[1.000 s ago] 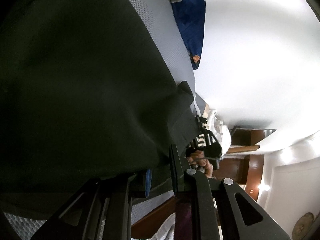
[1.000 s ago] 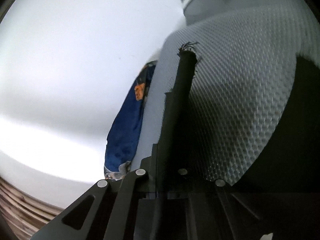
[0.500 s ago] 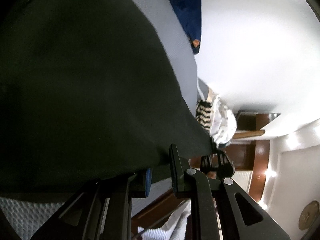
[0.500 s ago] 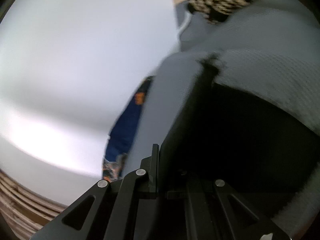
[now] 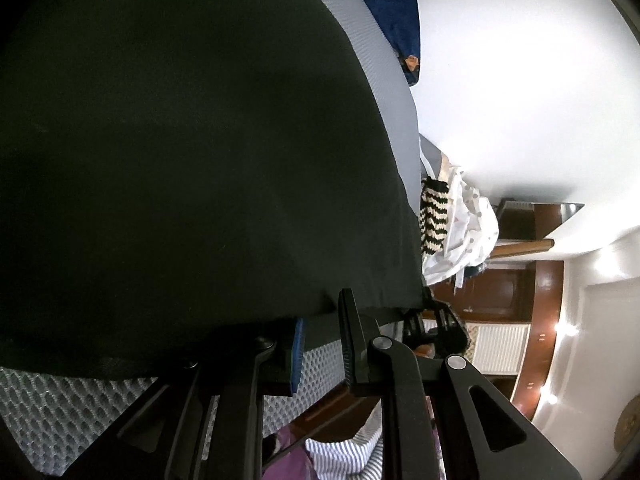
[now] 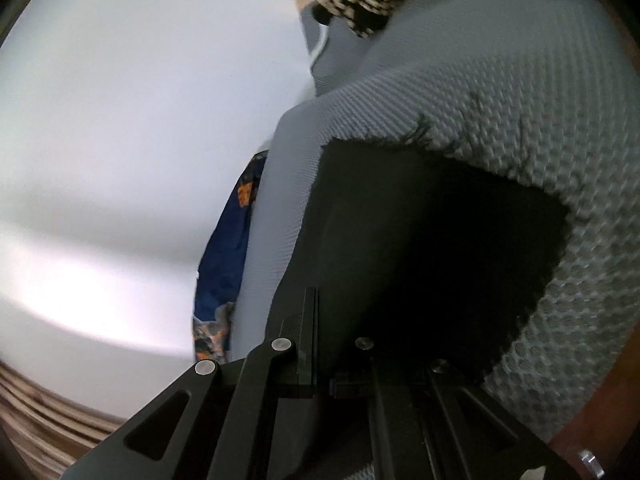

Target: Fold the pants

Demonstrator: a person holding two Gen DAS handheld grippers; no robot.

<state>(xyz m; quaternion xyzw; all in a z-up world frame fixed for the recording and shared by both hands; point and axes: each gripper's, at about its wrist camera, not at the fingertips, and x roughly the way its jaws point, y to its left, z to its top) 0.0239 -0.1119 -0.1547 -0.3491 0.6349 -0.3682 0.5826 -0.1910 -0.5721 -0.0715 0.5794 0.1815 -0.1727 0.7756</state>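
Gripping black fabric pants [image 5: 180, 152] on grey mesh bed cover [image 6: 520, 92]: left tool [image 5: 322, 340] and right tool [image 6: 320, 344] both clamped on cloth, striped knit at 12 o'clock.

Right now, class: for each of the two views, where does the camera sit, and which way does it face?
Left wrist: on the left gripper, facing along its fingers over the black pants on the grey mattress; the other gripper shows beyond.
Right wrist: on the right gripper, fingers pinching the pants' edge.
Shared: pants, mattress, blue cloth, zigzag knit.
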